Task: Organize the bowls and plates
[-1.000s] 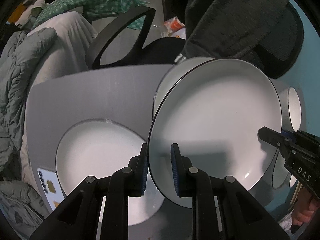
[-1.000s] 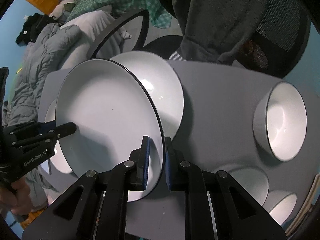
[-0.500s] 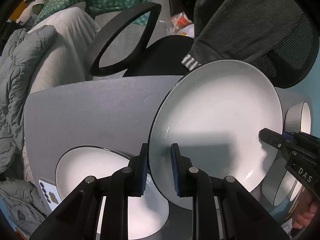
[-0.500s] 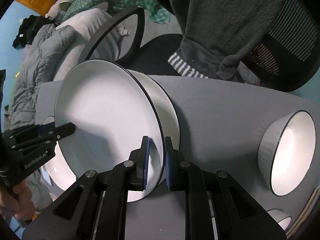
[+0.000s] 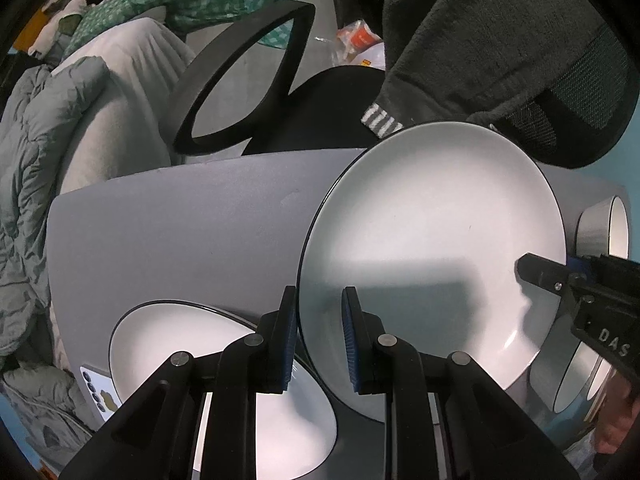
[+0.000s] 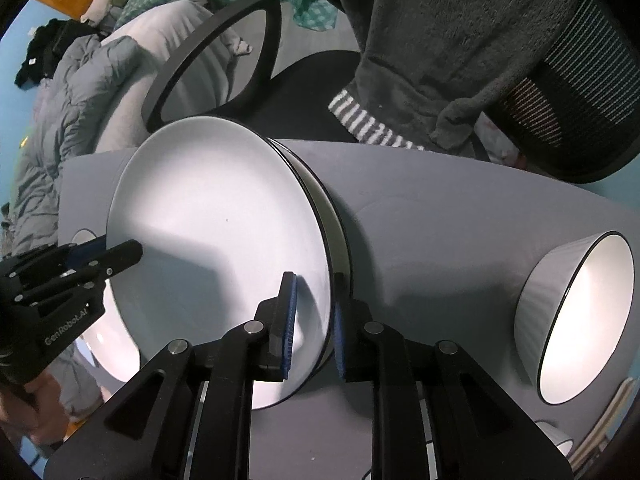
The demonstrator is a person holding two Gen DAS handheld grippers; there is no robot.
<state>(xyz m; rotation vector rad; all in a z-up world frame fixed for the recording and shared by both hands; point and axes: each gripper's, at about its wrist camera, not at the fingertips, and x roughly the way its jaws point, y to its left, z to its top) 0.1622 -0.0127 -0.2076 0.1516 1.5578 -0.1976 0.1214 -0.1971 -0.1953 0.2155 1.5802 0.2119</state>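
Right now I have the big white plate (image 5: 432, 240) held between my two tools, tilted above the grey tabletop (image 5: 180, 220). My left tool (image 5: 318, 344) is pinching the plate's near rim, blue pads closed on it. My right tool (image 6: 314, 320) straddles the opposite rim; its jaws have just been opening, and I see a gap between the left pad and the plate face, so it is no longer clamping. Directly under the held plate lies a second plate (image 6: 340, 240), its edge peeking out beside it. A third plate (image 5: 208, 360) rests on the tabletop left of the held one, and a white bowl (image 6: 580, 320) stands well to its right.
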